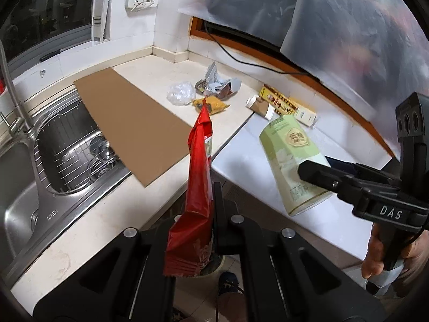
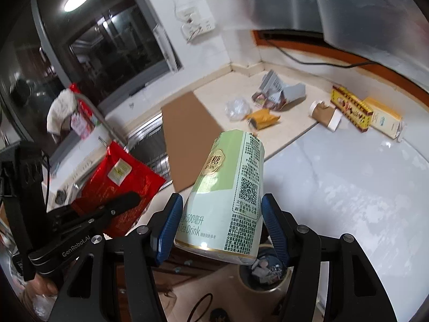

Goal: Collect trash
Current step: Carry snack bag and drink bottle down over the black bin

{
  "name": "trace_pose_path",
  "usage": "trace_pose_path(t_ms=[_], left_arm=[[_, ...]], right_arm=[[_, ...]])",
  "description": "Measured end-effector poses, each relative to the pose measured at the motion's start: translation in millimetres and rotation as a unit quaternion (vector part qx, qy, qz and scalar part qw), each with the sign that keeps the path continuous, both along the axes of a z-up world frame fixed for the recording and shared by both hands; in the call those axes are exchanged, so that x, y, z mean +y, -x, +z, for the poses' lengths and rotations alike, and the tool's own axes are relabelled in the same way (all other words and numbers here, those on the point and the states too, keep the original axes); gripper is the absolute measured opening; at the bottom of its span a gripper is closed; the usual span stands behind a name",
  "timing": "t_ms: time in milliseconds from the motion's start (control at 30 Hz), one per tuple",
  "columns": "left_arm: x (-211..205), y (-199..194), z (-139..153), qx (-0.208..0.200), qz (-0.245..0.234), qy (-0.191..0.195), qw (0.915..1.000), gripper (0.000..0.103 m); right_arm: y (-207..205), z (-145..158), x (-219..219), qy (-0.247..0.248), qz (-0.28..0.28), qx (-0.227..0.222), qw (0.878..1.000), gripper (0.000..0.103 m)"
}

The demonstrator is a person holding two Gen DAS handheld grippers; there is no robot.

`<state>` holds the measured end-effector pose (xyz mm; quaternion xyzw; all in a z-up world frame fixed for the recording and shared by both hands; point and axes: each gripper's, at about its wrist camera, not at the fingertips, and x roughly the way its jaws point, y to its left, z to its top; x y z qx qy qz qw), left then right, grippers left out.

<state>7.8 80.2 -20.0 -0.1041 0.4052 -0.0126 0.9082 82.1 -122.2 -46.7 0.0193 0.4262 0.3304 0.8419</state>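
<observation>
Trash is in both your claws: your left gripper [image 1: 214, 201] pinches a red wrapper [image 1: 198, 177], your right gripper [image 2: 218, 224] clamps a green tea carton [image 2: 230, 198] above the counter [image 2: 348, 187].

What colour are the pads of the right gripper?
Blue, ribbed pads on the right gripper, pressing the pale green carton. Best seen in the right wrist view.

A pale stone bench [image 1: 150, 61] met white tiled walls [image 1: 166, 26] in a corner. A stainless steel sink [image 1: 32, 177] sat below a dark window [image 2: 88, 43] reflecting a round ceiling lamp [image 2: 76, 0].
</observation>
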Motion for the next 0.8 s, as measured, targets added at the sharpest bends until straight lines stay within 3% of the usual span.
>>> trace_pose_path(t_ms=[467, 800], left_arm=[[4.8, 21.7, -53.7, 0.043, 0.000, -0.019, 0.9989, 0.001], [-9.0, 25.1, -134.5, 0.077, -0.008, -0.007, 0.9970, 0.001]], right_arm=[[36.1, -74.0, 36.7, 0.062, 0.032, 0.022, 0.997, 0.060], [54.6, -168.2, 45.0, 0.107, 0.050, 0.060, 0.991, 0.060]])
